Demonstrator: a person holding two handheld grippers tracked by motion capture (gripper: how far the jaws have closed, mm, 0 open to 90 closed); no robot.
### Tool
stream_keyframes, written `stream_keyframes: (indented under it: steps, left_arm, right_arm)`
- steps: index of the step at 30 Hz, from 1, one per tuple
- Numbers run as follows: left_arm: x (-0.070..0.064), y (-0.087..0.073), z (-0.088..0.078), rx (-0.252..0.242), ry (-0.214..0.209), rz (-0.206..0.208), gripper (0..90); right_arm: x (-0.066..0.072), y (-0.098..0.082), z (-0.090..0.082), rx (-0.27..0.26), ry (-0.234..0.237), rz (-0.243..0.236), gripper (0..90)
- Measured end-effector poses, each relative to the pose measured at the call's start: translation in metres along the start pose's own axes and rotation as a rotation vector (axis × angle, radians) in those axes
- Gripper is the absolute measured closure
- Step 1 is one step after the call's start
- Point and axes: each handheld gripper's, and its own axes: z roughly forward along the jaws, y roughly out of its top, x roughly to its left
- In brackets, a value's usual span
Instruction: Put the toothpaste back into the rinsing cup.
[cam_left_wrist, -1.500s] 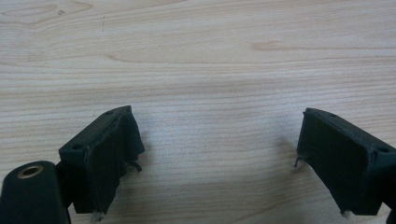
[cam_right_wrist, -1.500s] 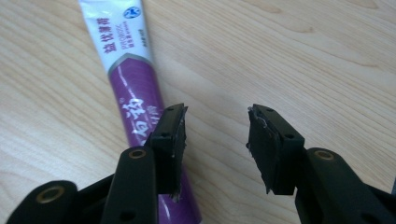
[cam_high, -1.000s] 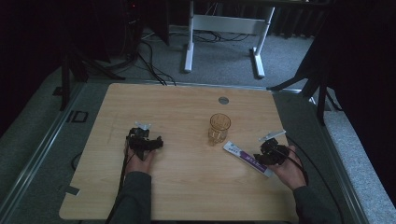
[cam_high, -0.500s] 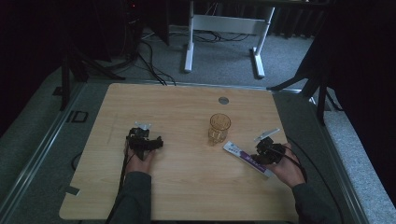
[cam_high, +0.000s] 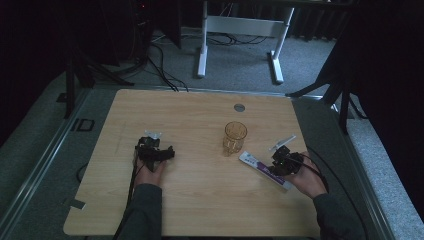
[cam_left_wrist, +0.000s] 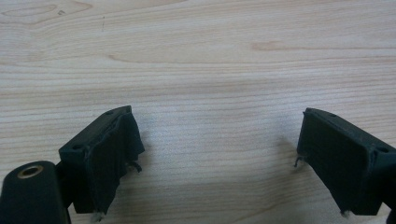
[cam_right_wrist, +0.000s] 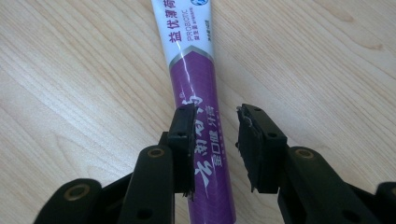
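A purple and white toothpaste tube (cam_high: 256, 167) (cam_right_wrist: 194, 79) lies flat on the wooden table (cam_high: 200, 200), right of centre. My right gripper (cam_high: 278, 163) (cam_right_wrist: 215, 116) is low over its purple end and straddles it. Its jaws have just been closing; the left pad (cam_right_wrist: 184, 135) is at the tube's edge, while a narrow gap remains at the right pad (cam_right_wrist: 247, 144). My left gripper (cam_high: 151, 146) (cam_left_wrist: 217, 133) rests at the table's left, wide open over bare wood, nothing between its fingers.
An amber glass (cam_high: 234, 136) stands upright just left of the tube's white end. A white toothbrush-like stick (cam_high: 283, 141) lies beyond the right gripper. A round grommet (cam_high: 239, 107) sits near the far edge. A white desk frame (cam_high: 240, 30) stands on the floor behind.
The right hand has shifted slightly left, onto the tube's purple end. The left hand, the glass and the tube have not moved.
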Motion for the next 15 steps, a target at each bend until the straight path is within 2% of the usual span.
stream_keyframes:
  steps: [13,15]
  left_arm:
    - [0.000,0.000,0.000,0.000,0.000,0.000,11.3]
    - [0.000,0.000,0.000,0.000,0.000,0.000,11.3]
  right_arm:
    - [0.000,0.008,0.002,0.055,0.016,-0.034,67.6]
    - [0.000,0.012,0.005,0.084,0.024,-0.039,68.1]
